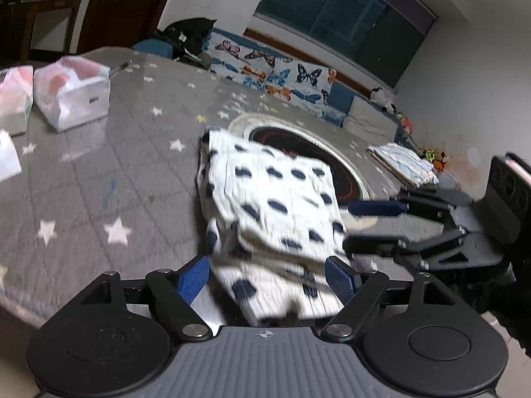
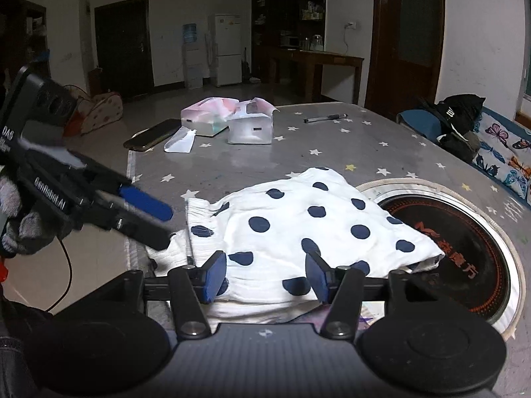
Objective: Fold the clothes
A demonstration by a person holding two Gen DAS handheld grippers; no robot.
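Note:
A folded white garment with dark blue dots point(image 1: 275, 199) point(image 2: 298, 219) lies on the grey star-patterned table point(image 1: 109, 172) point(image 2: 332, 152), partly over a round black cooktop point(image 2: 464, 238). My left gripper point(image 1: 267, 278) stands open, its blue pads on either side of the garment's near edge without pressing it. My right gripper point(image 2: 267, 277) is also open, and the cloth's near edge lies between its pads. From the right side of the left wrist view the right gripper point(image 1: 348, 225) reaches to the cloth's edge. The left gripper point(image 2: 166, 229) shows at the garment's left corner in the right wrist view.
Two white boxes point(image 1: 73, 96) point(image 2: 250, 126), a phone point(image 2: 152, 134), a plastic pouch point(image 2: 181, 141) and a pen point(image 2: 325, 118) sit at the table's far side. A second folded cloth point(image 1: 405, 165) lies beyond the cooktop point(image 1: 312, 152). A butterfly-print bench point(image 1: 282, 73) runs along the wall.

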